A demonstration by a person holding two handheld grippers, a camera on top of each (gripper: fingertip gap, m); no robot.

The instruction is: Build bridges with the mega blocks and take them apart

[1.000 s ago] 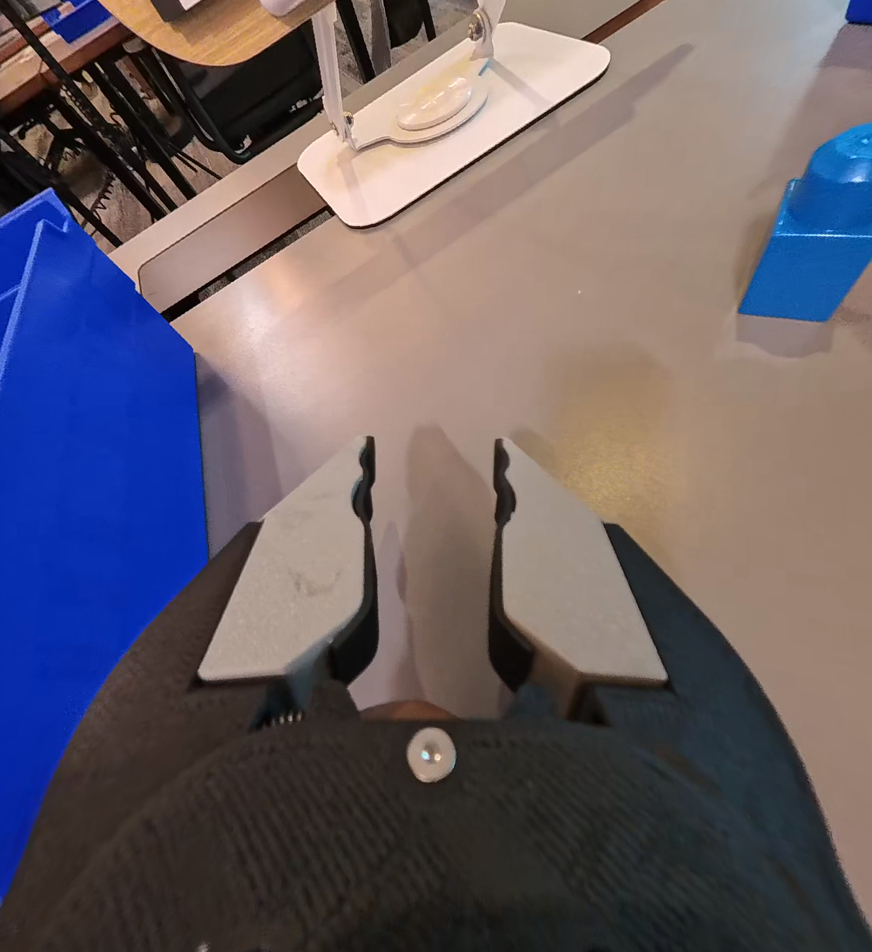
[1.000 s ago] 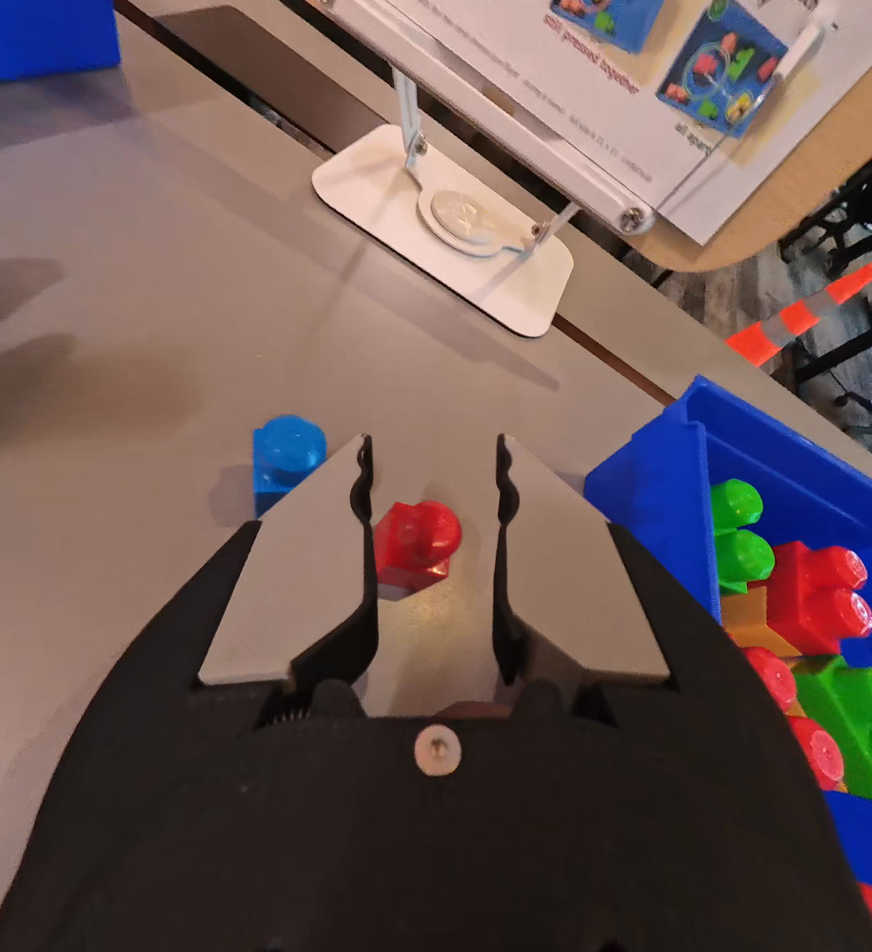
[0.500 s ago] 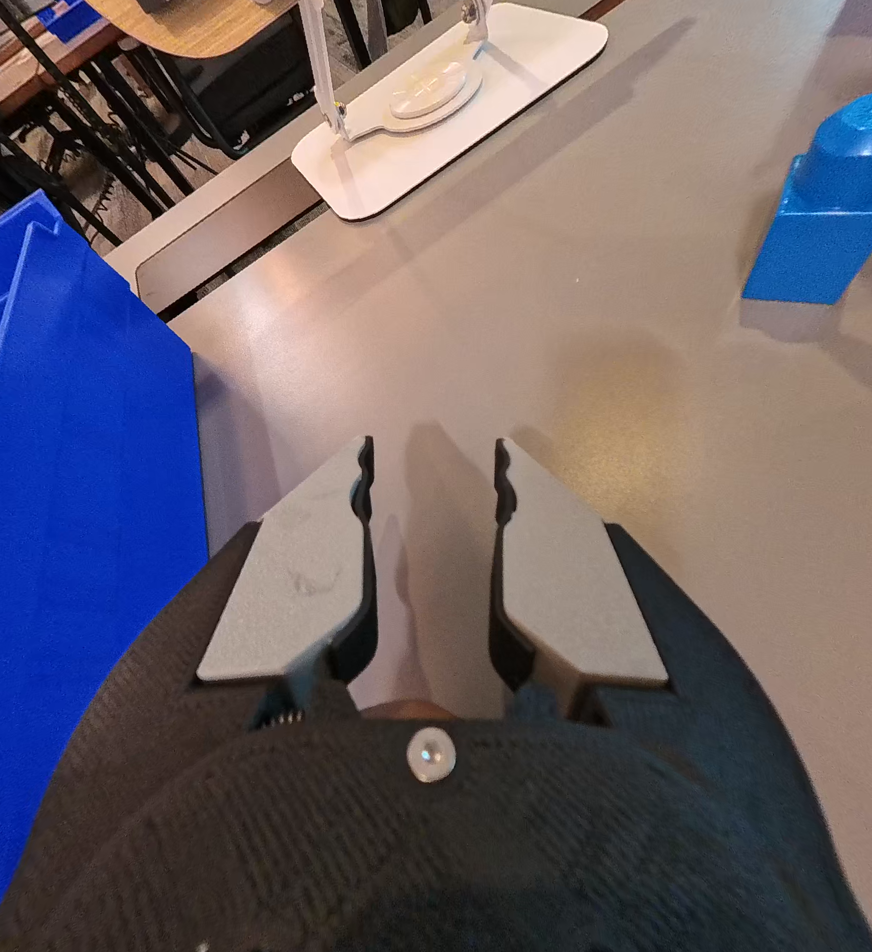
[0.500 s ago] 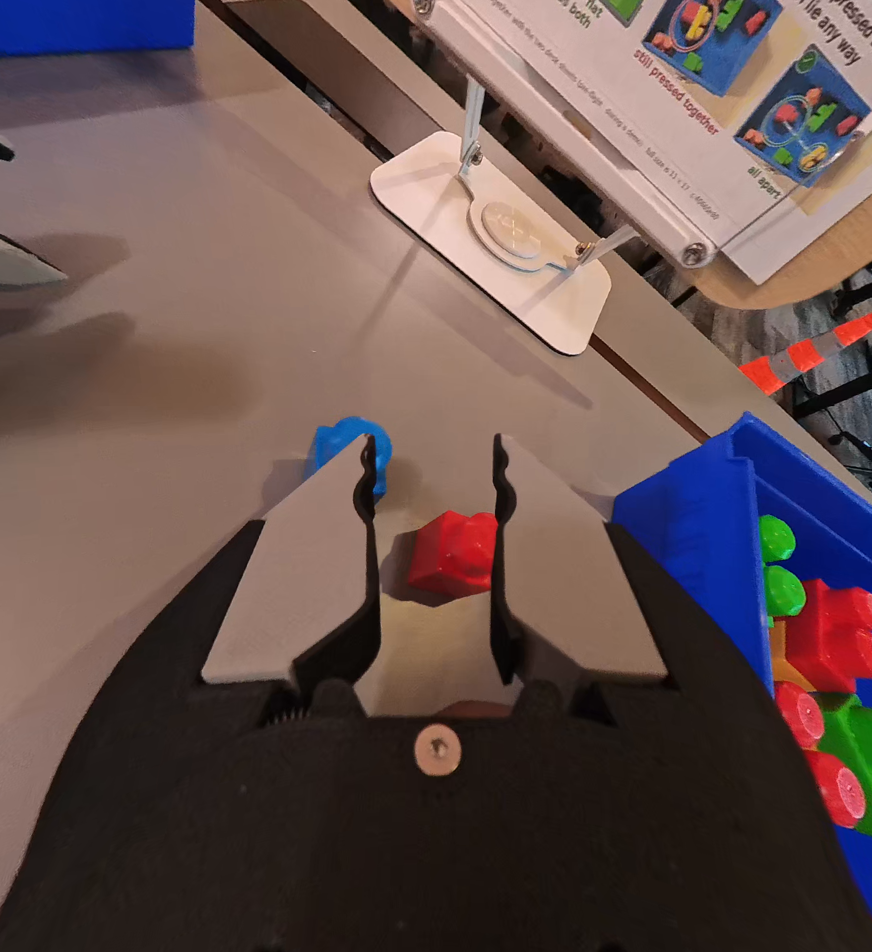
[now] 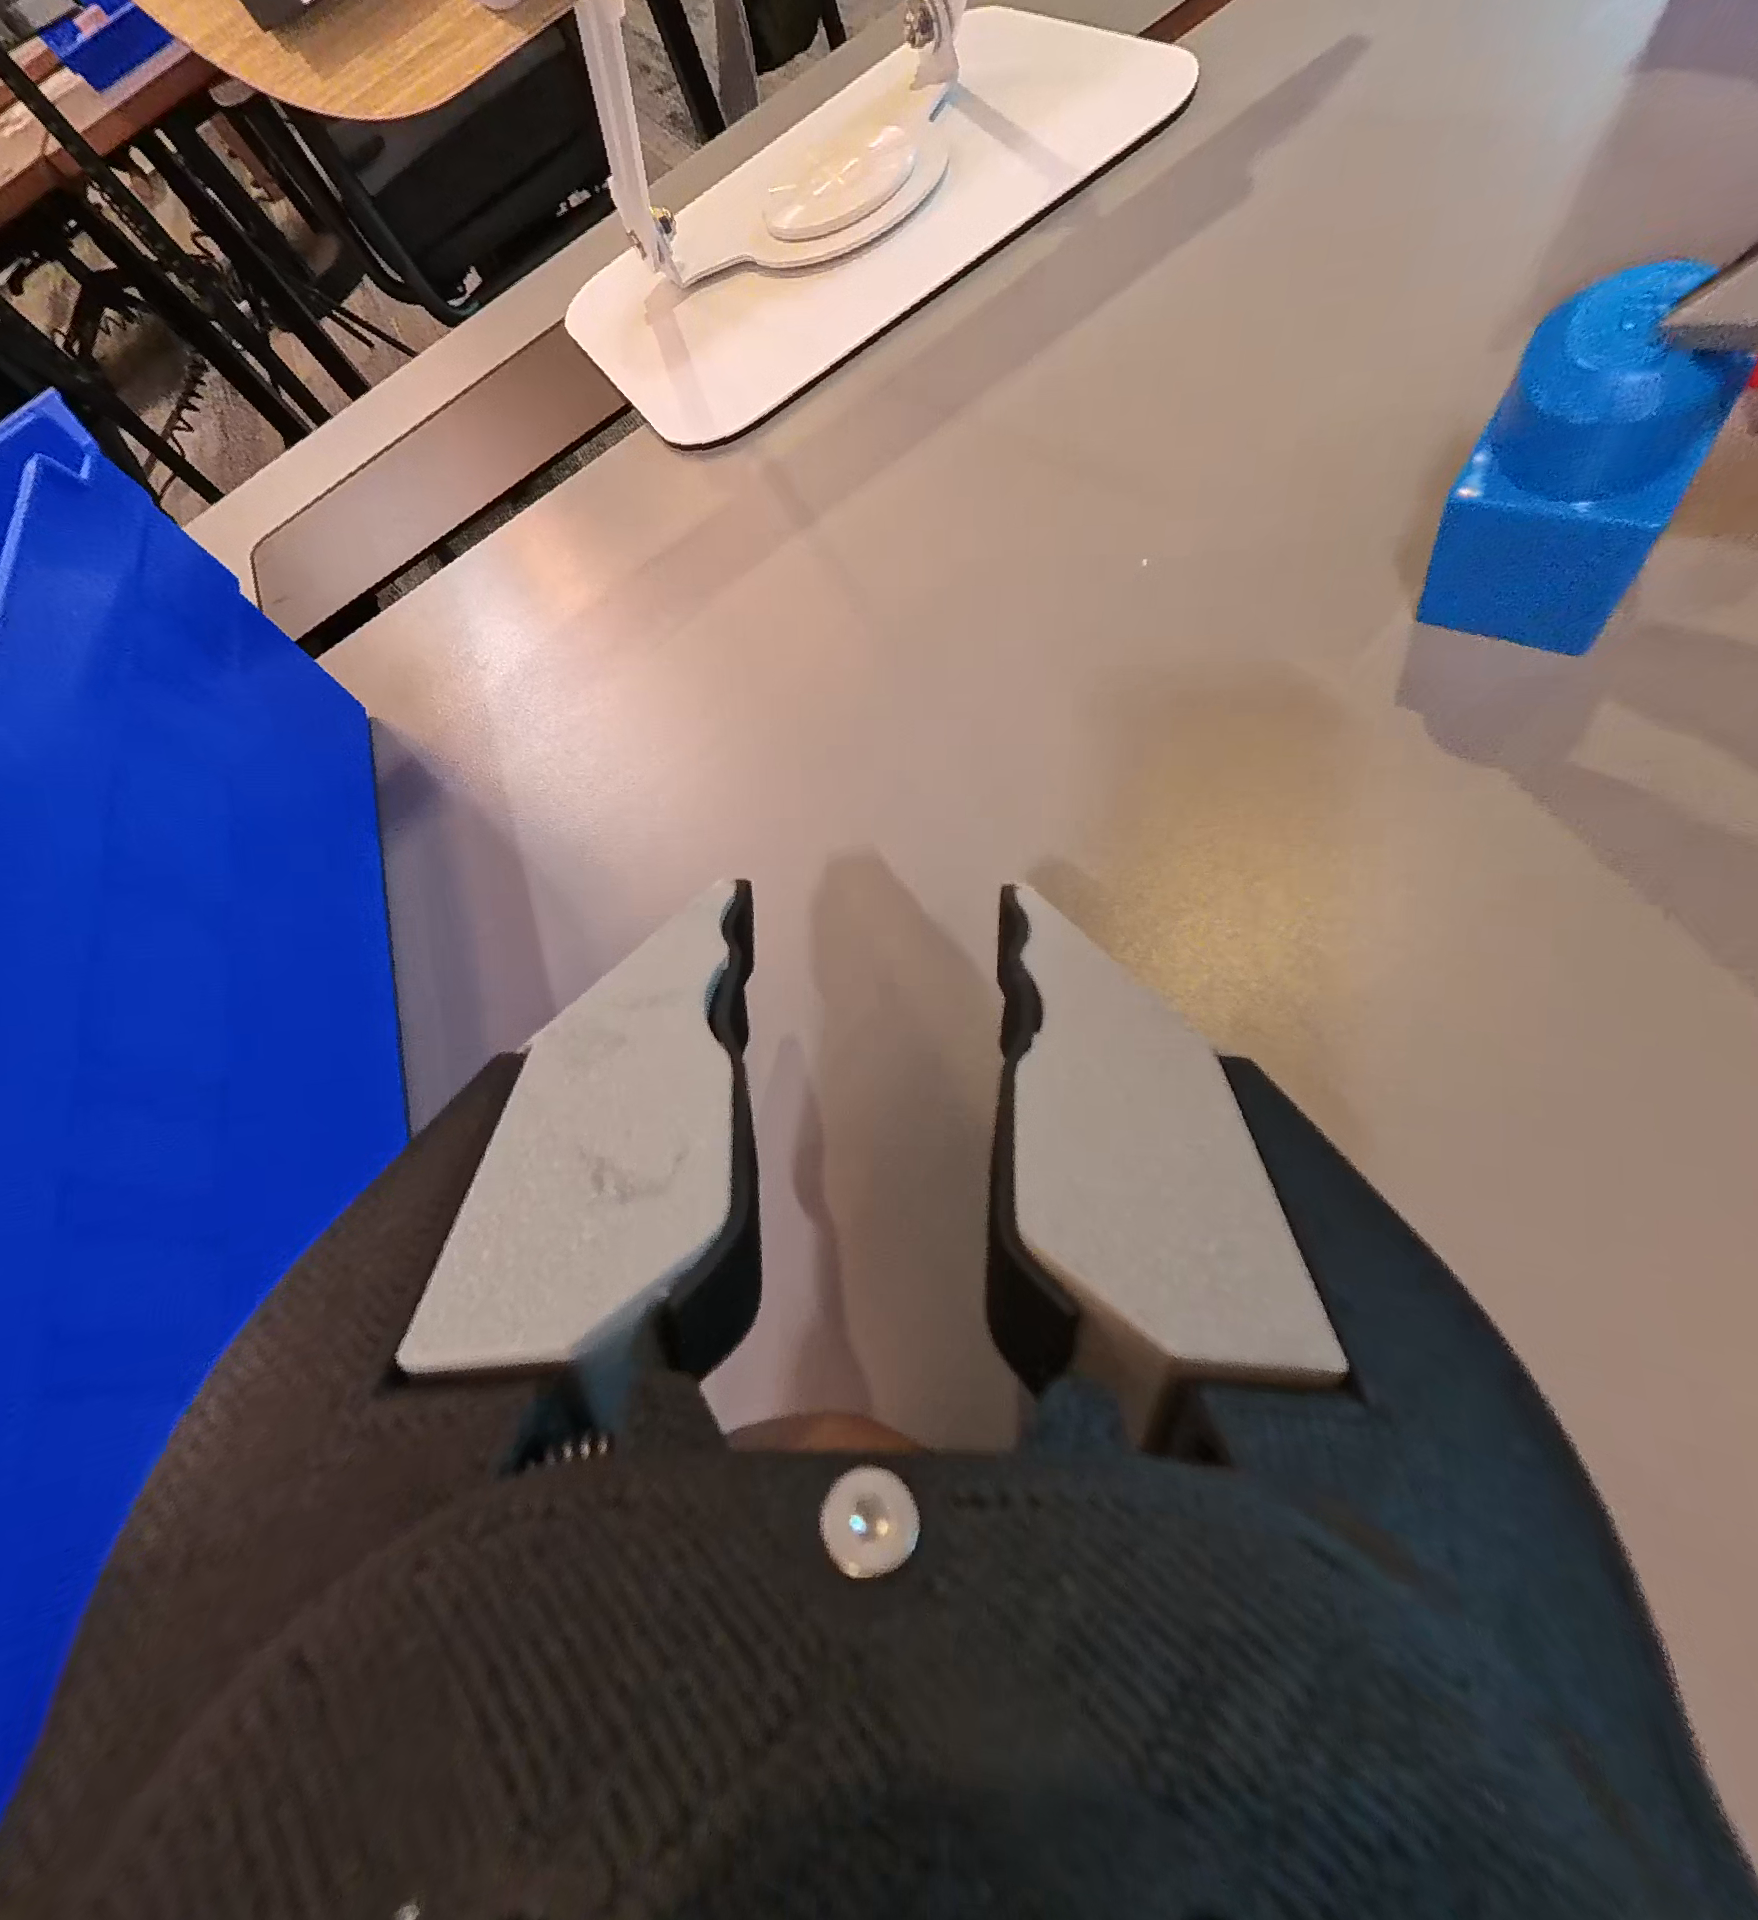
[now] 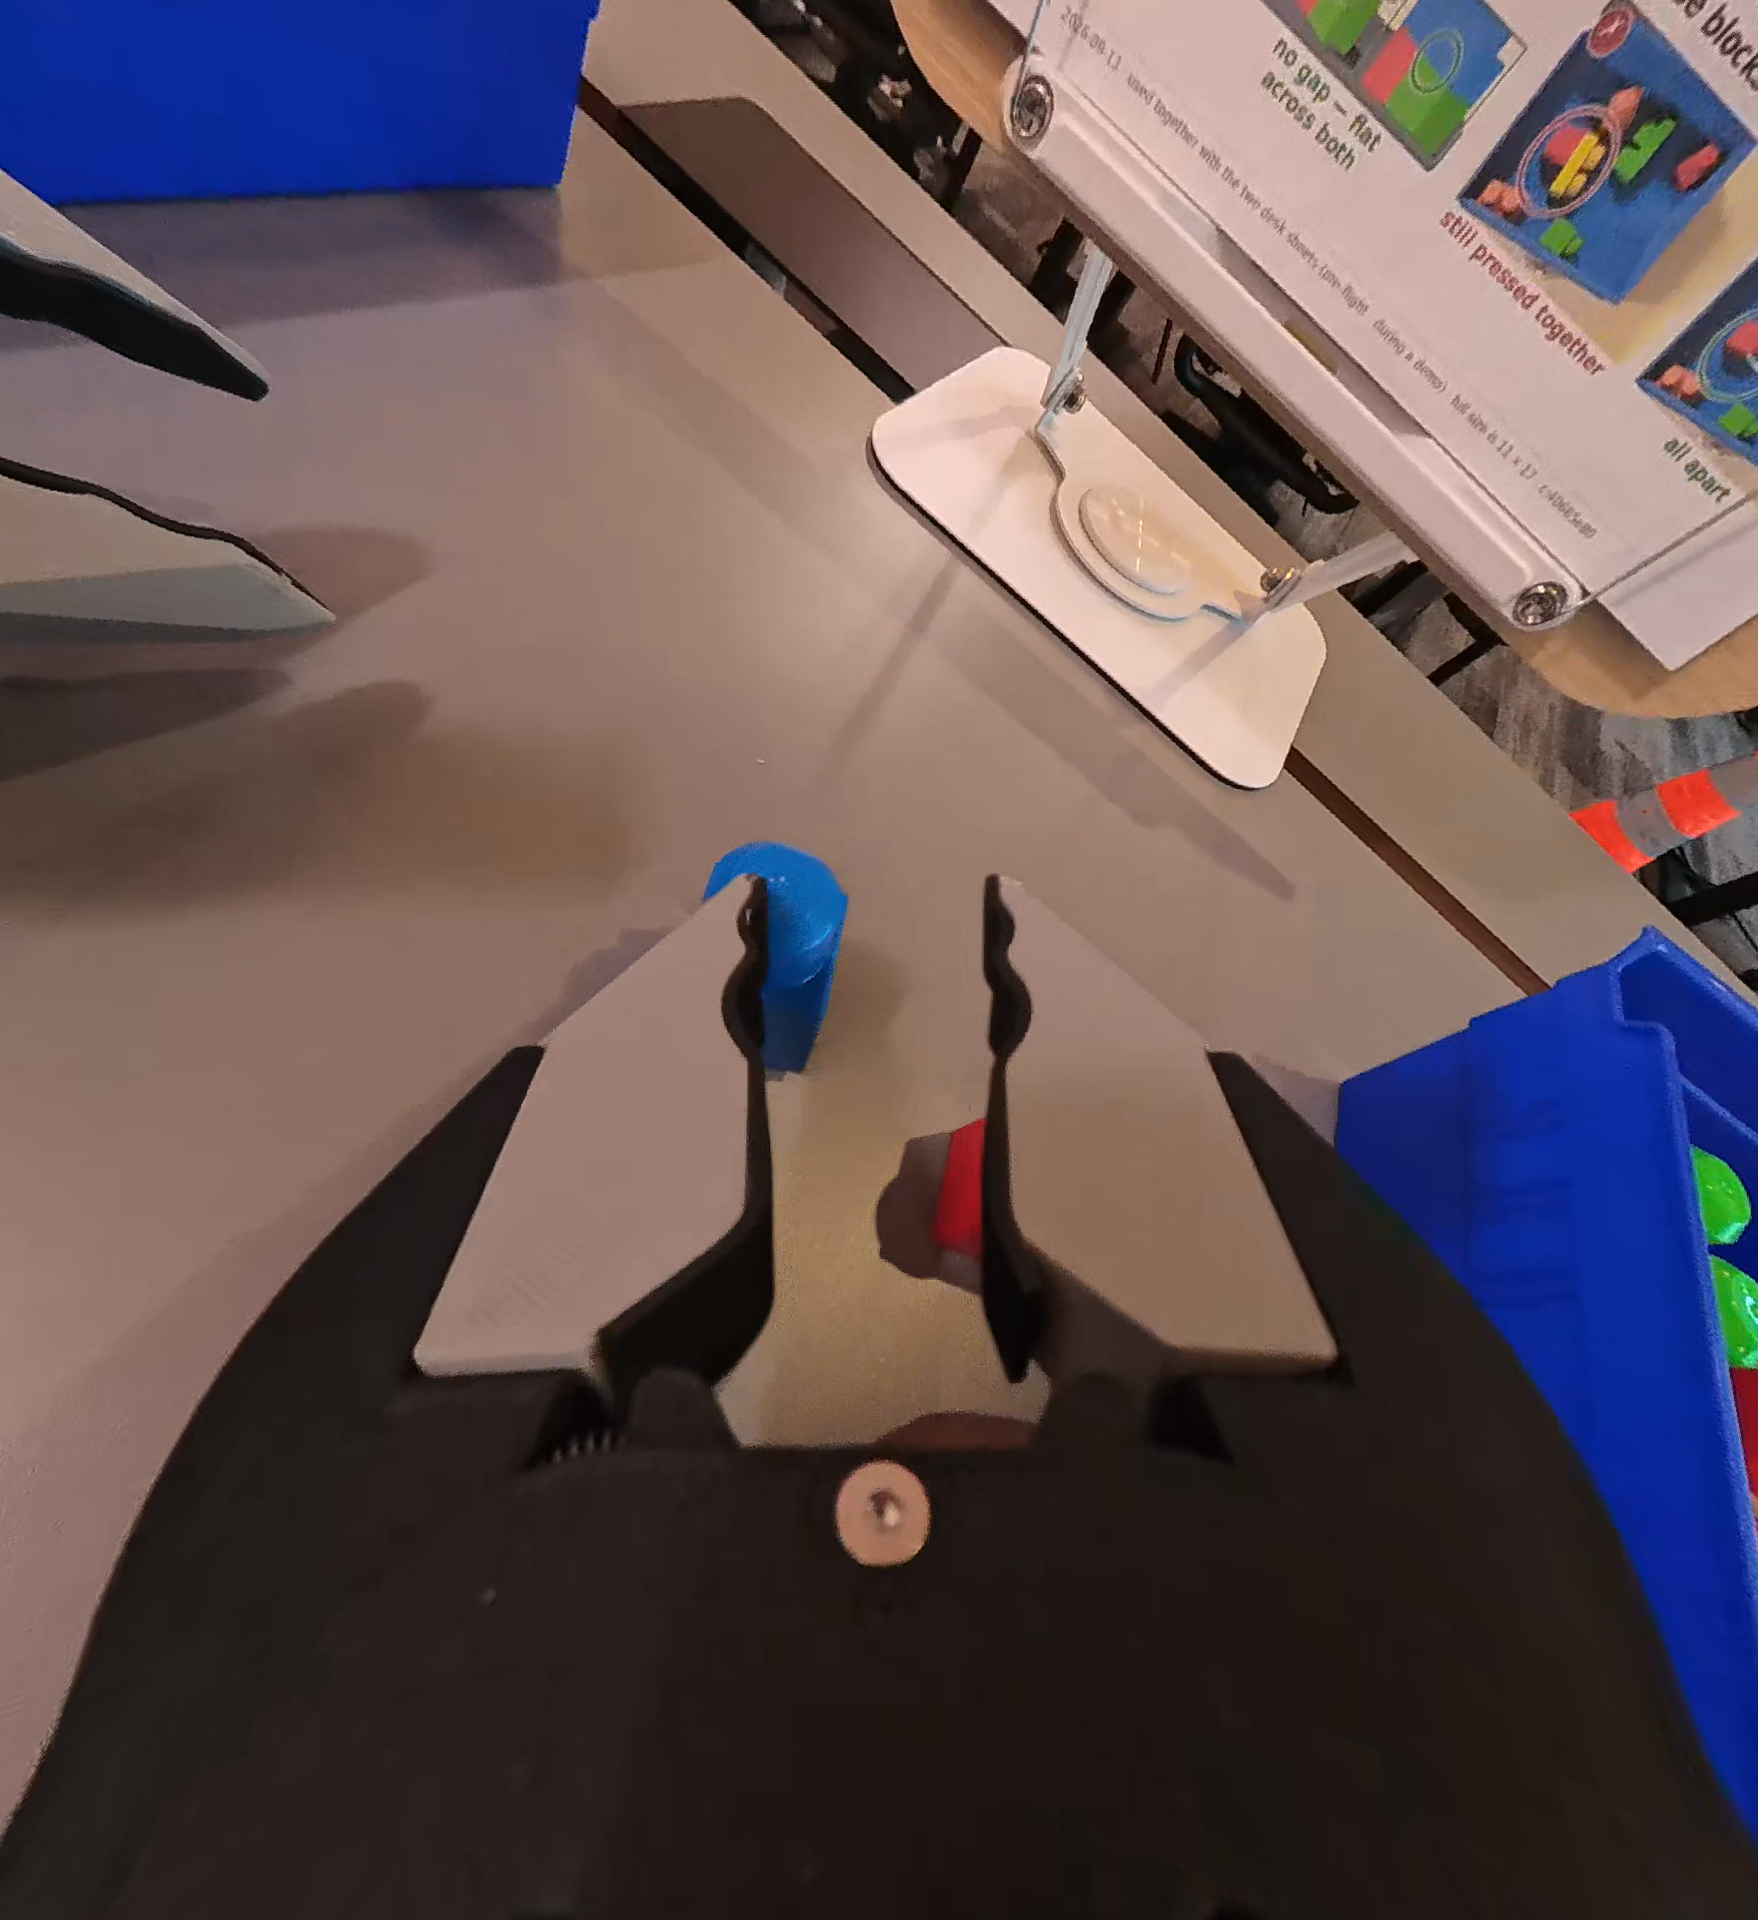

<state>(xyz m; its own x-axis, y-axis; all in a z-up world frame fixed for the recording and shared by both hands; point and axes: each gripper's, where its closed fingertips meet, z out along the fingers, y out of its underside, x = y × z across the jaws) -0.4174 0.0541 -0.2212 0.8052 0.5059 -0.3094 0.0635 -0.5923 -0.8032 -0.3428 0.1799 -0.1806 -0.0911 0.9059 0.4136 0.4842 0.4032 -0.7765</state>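
We find the right gripper (image 6: 867, 940) with jaws parted and empty, low over the smooth grey tabletop (image 6: 542, 790). A small blue single-stud plastic block (image 6: 797, 961) stands by its left finger, a red block (image 6: 961, 1195) half hidden behind the right. The left gripper (image 5: 873, 951) gapes empty beside a blue plastic bin (image 5: 127, 883). A white stand base (image 5: 885, 229) sits at the table edge; beyond it we see dark chair legs (image 5: 179, 260).

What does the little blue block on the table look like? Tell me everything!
The blue block is a small plastic-looking cube with one fat round stud on top. It stands upright on the grey table, alone, with nothing stacked on it. The right gripper is open above it, one tip over the stud; whether they touch is unclear. A red block lies close beside it.
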